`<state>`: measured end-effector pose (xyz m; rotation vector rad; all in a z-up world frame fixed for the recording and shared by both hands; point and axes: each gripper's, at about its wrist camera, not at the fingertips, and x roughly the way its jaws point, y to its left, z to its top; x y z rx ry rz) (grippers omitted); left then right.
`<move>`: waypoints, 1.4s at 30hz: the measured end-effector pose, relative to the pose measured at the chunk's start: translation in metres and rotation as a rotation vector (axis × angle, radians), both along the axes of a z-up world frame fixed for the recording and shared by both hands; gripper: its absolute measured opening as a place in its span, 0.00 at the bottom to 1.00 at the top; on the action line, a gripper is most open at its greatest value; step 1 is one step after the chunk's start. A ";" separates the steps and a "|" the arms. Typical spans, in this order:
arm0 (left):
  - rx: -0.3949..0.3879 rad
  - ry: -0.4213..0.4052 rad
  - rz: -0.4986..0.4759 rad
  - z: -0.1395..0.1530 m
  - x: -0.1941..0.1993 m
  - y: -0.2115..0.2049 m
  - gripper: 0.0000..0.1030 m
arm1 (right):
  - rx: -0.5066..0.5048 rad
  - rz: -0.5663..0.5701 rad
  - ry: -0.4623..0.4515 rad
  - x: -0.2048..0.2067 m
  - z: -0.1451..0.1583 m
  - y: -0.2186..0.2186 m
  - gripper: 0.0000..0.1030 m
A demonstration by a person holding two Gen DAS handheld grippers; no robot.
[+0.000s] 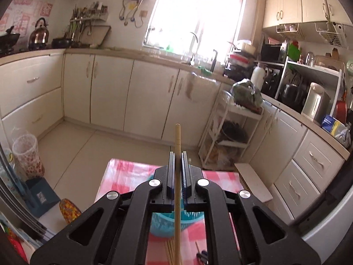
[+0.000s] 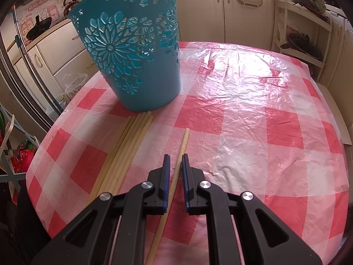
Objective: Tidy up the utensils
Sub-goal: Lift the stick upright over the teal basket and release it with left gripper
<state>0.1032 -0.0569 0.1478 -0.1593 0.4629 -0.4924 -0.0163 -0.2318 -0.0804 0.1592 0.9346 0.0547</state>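
A kitchen table under a red-and-white checked cloth (image 2: 242, 114), itself covered by clear plastic sheeting, with chopsticks partly sorted; the left gripper (image 1: 178, 154), raised above the table and aimed across the room toward the cream cabinets (image 1: 110, 92) and the bright window (image 1: 194, 13), has its jaws pinched tight on a single pale wooden chopstick (image 1: 177, 137); that stick runs lengthwise between the pads, its squared end poking out past the fingertips into the air and its other end dropping below the frame. Seen under the same gripper, the teal basket (image 1: 165, 223) stands on the cloth; more chopsticks (image 1: 171, 252) lie just in front of it.

From the right wrist view, the right gripper (image 2: 175, 161) points steeply down at the table, its jaws drawn in narrow on either side of a lone chopstick (image 2: 184, 141); the stick passes between the blue pads and lies on the cloth, its tip pointing toward the far side of the table; whether the pads actually press it cannot be told. To its left a bundle of chopsticks (image 2: 130, 145) lies side by side on the cloth, their far ends touching or nearly touching the foot of the teal cut-out basket (image 2: 130, 50); the basket stands upright at the left rear of the table, its wall pierced with flower patterns. A white shelf rack (image 2: 308, 33) stands beyond the table on the right.
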 end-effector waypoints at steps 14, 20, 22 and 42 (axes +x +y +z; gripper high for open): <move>-0.042 -0.041 0.247 -0.050 0.073 -0.048 0.05 | 0.072 -0.005 0.001 -0.003 0.001 -0.024 0.11; -0.036 -0.042 0.243 -0.068 0.074 -0.052 0.05 | 0.076 -0.005 0.001 -0.003 0.001 -0.028 0.11; -0.040 -0.035 0.241 -0.072 0.075 -0.051 0.05 | 0.074 -0.005 0.001 -0.003 0.002 -0.028 0.11; -0.103 -0.056 0.219 -0.053 0.066 -0.039 0.05 | 0.072 -0.006 0.001 -0.003 0.002 -0.027 0.11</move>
